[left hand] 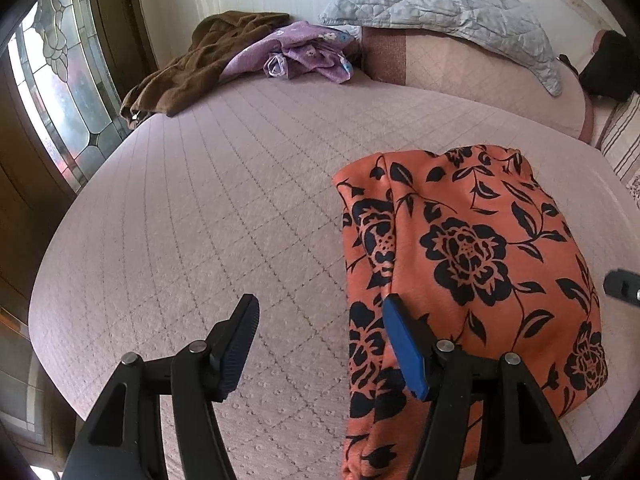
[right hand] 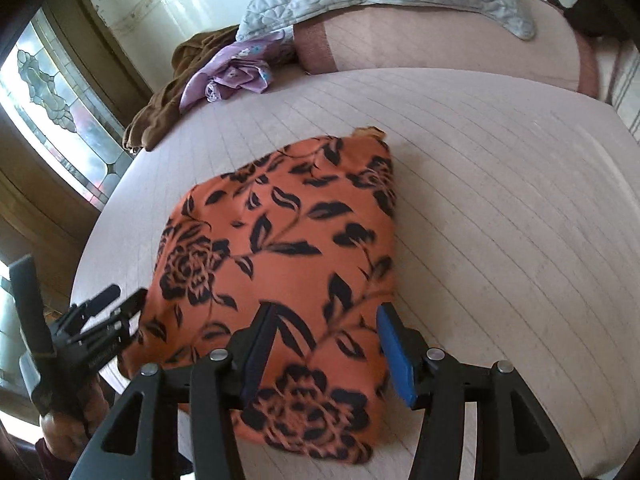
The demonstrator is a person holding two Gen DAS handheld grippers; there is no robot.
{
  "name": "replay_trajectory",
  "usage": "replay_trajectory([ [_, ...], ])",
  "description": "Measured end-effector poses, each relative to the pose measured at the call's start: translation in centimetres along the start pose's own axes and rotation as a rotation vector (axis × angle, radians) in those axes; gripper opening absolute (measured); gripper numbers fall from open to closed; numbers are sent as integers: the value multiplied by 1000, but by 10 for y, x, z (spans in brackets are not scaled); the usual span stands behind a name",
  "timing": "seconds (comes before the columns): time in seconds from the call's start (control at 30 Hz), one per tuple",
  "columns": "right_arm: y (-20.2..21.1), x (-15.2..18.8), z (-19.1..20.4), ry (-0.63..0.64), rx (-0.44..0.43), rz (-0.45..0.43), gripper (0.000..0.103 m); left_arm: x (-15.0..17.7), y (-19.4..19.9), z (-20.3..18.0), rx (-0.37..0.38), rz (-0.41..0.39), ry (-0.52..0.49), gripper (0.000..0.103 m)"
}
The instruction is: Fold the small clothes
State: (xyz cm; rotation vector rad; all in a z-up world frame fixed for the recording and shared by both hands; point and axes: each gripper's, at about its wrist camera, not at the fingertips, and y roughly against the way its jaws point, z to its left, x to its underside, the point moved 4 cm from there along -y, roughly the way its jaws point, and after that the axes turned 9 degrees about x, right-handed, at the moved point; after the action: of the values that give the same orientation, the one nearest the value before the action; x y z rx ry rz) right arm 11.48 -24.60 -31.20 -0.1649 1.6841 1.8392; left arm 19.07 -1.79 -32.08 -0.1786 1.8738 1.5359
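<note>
Nearest us, the left gripper (left hand: pixel 320 320) stands with jaws apart, nothing between them, one finger over the edge of the orange flowered garment (left hand: pixel 472 248). The right gripper (right hand: pixel 324 332) is likewise parted above that garment (pads not pressing it). We find the garment folded on the pink bed cover (left hand: pixel 224 216). Farther off lie a purple cloth (left hand: pixel 304 52), a brown garment (left hand: pixel 192 72) and a grey pillow (left hand: pixel 432 4).

A pale pink quilted bed (left hand: pixel 208 216) carried a folded orange floral garment (left hand: pixel 472 264) near its front edge, with brown (left hand: pixel 188 76) and purple clothes (left hand: pixel 304 48) heaped at its far left corner.
</note>
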Motion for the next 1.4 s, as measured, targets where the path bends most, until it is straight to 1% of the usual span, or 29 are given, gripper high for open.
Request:
replay_trajectory([
  [0.1,3,8,-8,1,3,5,56,-1,0,1,1,-1,9,65],
  [0.23,-1,17,-10,4,-12,30,56,-2,-1,-1,-6,-2,13,65],
  [0.33,-14,26,-3,13,-39,65,58,-2,-8,-2,-6,15,15,65],
  [0.37,-23,30,2,31,-33,84,58,-4,-13,-1,-4,29,18,66],
  [0.4,-27,31,5,51,-7,80,59,-5,-18,-1,0,45,22,66],
  [0.43,-30,32,7,66,5,71,63,-6,-23,-1,6,62,27,66],
  [0.47,-30,32,8,74,3,67,66,-7,-27,0,14,73,31,67],
  [0.53,-28,31,8,83,-15,76,66,-12,-26,1,26,78,28,67],
  [0.57,-27,30,8,85,-25,81,66,-14,-25,3,44,77,37,67],
  [0.6,-24,28,5,81,-44,83,66,-18,-22,7,79,72,60,67],
  [0.67,-17,22,-4,53,-72,68,66,-25,-20,15,168,67,120,67],
  [0.77,-7,13,-20,9,-94,29,66,-33,-18,27,267,53,198,73],
  [0.83,-7,8,-29,-21,-116,18,66,-36,-20,30,291,55,212,74],
  [0.97,-13,-2,-44,-109,-152,16,66,-35,-30,28,285,87,215,74],
  [1.03,-11,-7,-40,-106,-155,-18,64,-34,-38,27,251,113,197,74],
  [1.07,-12,-12,-35,-91,-151,-22,57,-32,-46,25,211,134,190,74],
  [1.1,-14,-18,-28,-77,-140,-28,50,-30,-51,24,195,146,186,77],
  [1.13,-17,-25,-21,-63,-117,-34,35,-29,-55,24,186,157,185,77],
  [1.17,-23,-32,-14,-50,-100,-28,34,-28,-57,23,177,156,183,77],
  [1.23,-40,-41,-2,-41,-99,8,34,-29,-57,21,167,146,166,77],
  [1.3,-68,-47,5,-36,-52,85,35,-31,-56,16,151,131,139,77],
  [1.33,-75,-48,8,-35,-39,100,34,-31,-54,16,152,125,135,77],
  [1.4,-70,-60,17,0,-13,86,34,-32,-49,17,164,110,142,77],
])
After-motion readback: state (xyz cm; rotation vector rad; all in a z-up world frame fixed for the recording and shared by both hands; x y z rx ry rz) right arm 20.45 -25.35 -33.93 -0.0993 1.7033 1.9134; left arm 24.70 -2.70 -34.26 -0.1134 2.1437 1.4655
